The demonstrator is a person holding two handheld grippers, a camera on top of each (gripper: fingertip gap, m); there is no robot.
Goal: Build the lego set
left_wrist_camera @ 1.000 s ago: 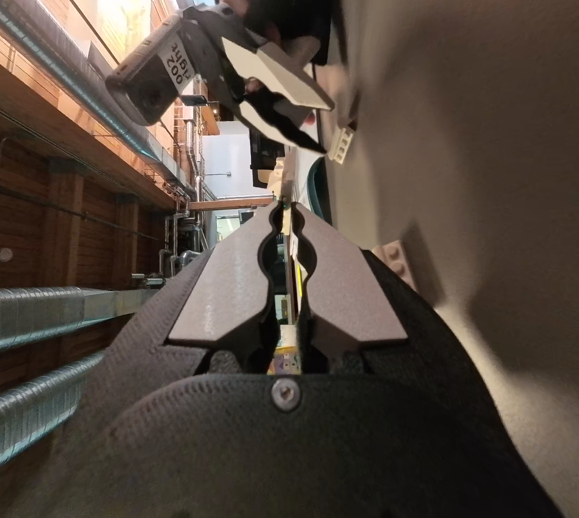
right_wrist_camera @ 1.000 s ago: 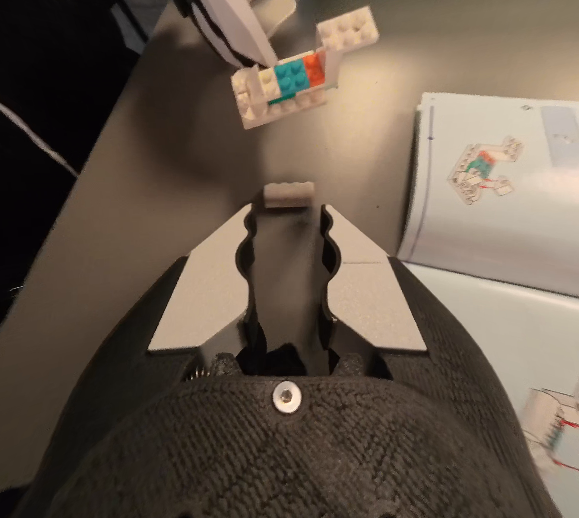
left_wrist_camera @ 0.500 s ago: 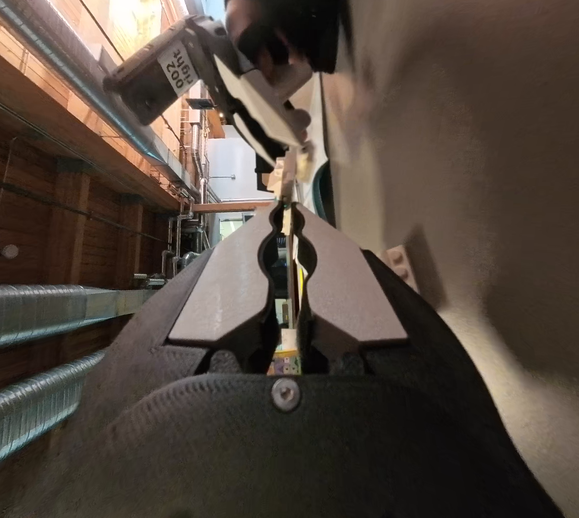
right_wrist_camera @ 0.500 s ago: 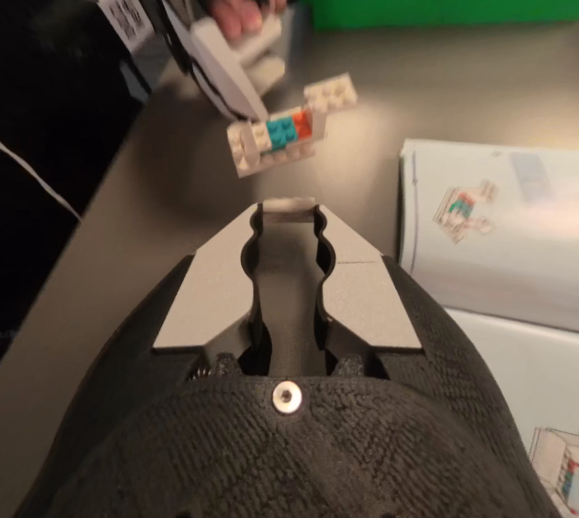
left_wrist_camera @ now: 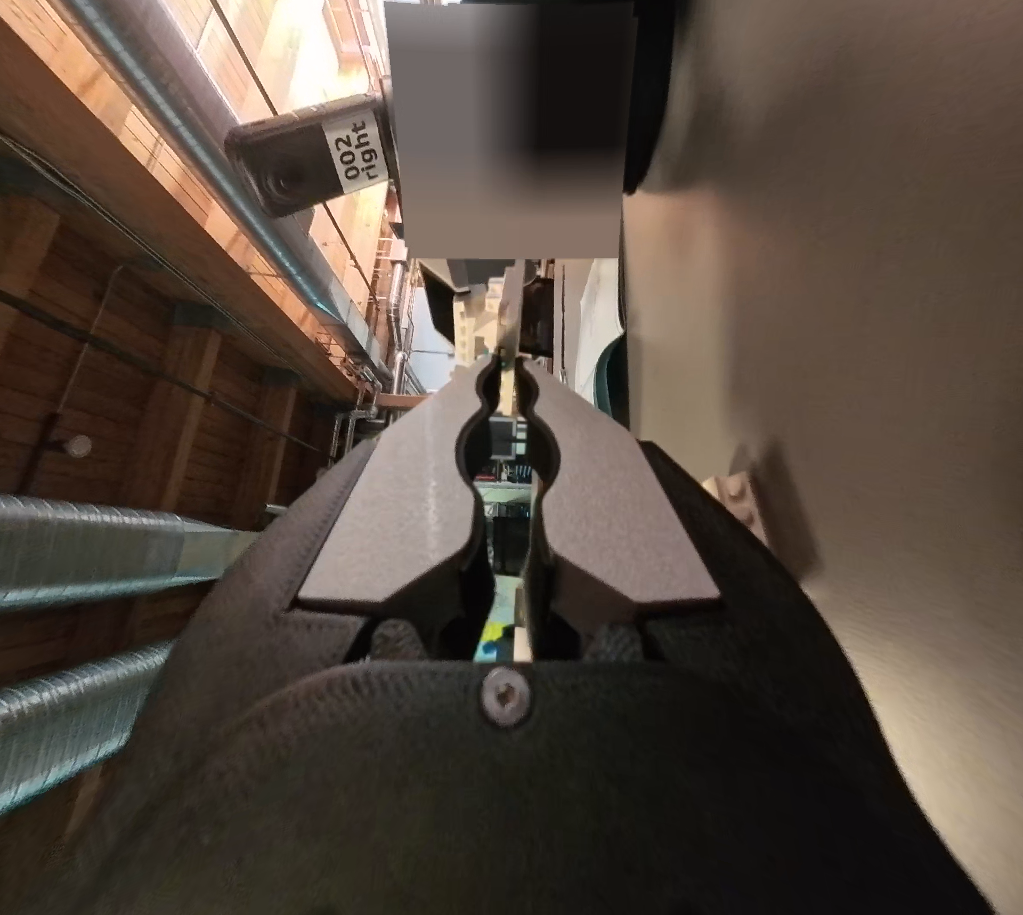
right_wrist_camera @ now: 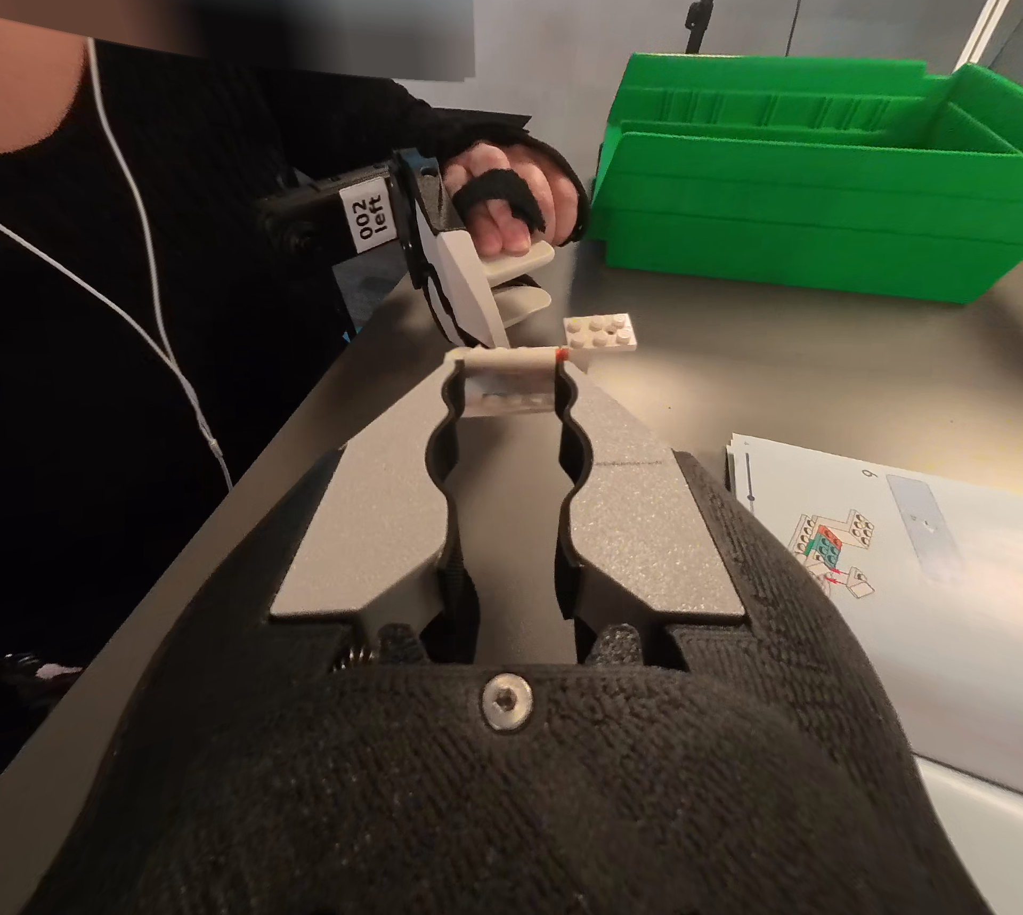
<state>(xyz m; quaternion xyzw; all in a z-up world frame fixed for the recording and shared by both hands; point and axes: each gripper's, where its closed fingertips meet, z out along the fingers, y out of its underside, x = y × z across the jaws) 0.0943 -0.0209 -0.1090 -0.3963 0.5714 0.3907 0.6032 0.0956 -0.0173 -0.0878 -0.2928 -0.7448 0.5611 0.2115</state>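
In the right wrist view my right gripper (right_wrist_camera: 506, 384) is shut on a small white brick (right_wrist_camera: 509, 390) at its fingertips. The brick is pressed against the near side of a white lego assembly (right_wrist_camera: 600, 332) with a sliver of orange showing. My left gripper (right_wrist_camera: 495, 340) holds that assembly above the grey table (right_wrist_camera: 775, 362). In the left wrist view my left gripper (left_wrist_camera: 505, 368) is shut on the assembly's thin plate (left_wrist_camera: 512, 312), seen edge-on. The right gripper's camera (left_wrist_camera: 310, 157) shows beyond it. Its fingers are mostly hidden by a blurred patch.
A green bin (right_wrist_camera: 802, 185) stands at the back right of the table. An open instruction booklet (right_wrist_camera: 885, 556) lies at the right. A loose beige brick (left_wrist_camera: 739, 498) lies on the table beside my left gripper. A person in black is at the left edge. The grippers are tip to tip, or close to it.
My right gripper has carried the white brick up and forward until it meets the assembly. The left gripper has kept its hold and turned the assembly more edge-on to the right camera.
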